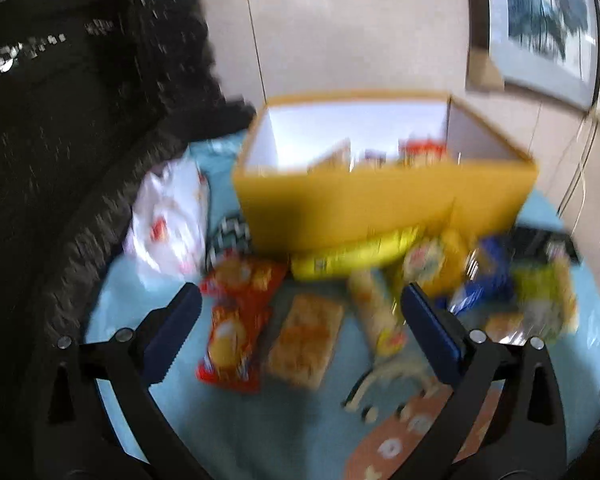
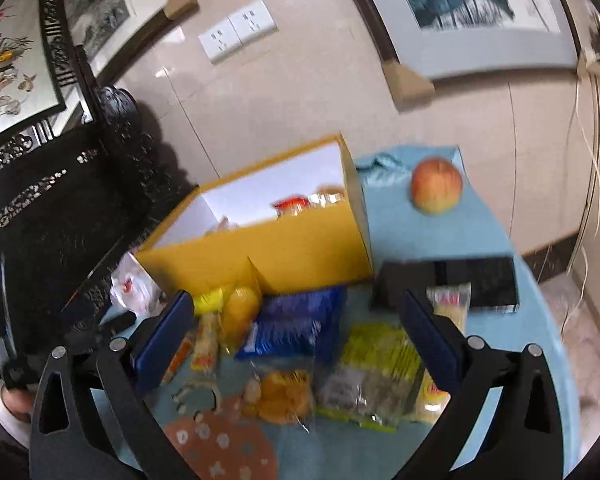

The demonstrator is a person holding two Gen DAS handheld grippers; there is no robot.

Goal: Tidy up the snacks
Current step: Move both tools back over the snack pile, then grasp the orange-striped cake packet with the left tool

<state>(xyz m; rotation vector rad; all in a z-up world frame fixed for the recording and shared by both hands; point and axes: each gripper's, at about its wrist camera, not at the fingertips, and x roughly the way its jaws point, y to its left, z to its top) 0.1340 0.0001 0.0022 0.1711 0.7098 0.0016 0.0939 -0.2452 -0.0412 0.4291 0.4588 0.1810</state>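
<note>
A yellow cardboard box (image 1: pixel 380 204) with white inner walls stands at the back of the light blue tablecloth (image 1: pixel 228 432), with a few snack packs inside. It also shows in the right wrist view (image 2: pixel 292 256). Loose snacks lie in front of it: a red packet (image 1: pixel 236 320), a brown biscuit pack (image 1: pixel 304 340), a yellow packet (image 1: pixel 352 260), a blue packet (image 2: pixel 296 328), a green-yellow packet (image 2: pixel 372 372) and a clear bag of orange snacks (image 2: pixel 284 396). My left gripper (image 1: pixel 300 304) is open and empty above the red and brown packs. My right gripper (image 2: pixel 296 312) is open and empty above the blue packet.
An apple (image 2: pixel 436 184) sits on the cloth right of the box. A black flat device (image 2: pixel 460 280) lies at the right. A white plastic bag (image 1: pixel 168 224) lies left of the box. A dark carved chair (image 2: pixel 60 216) stands at the left. The wall is close behind.
</note>
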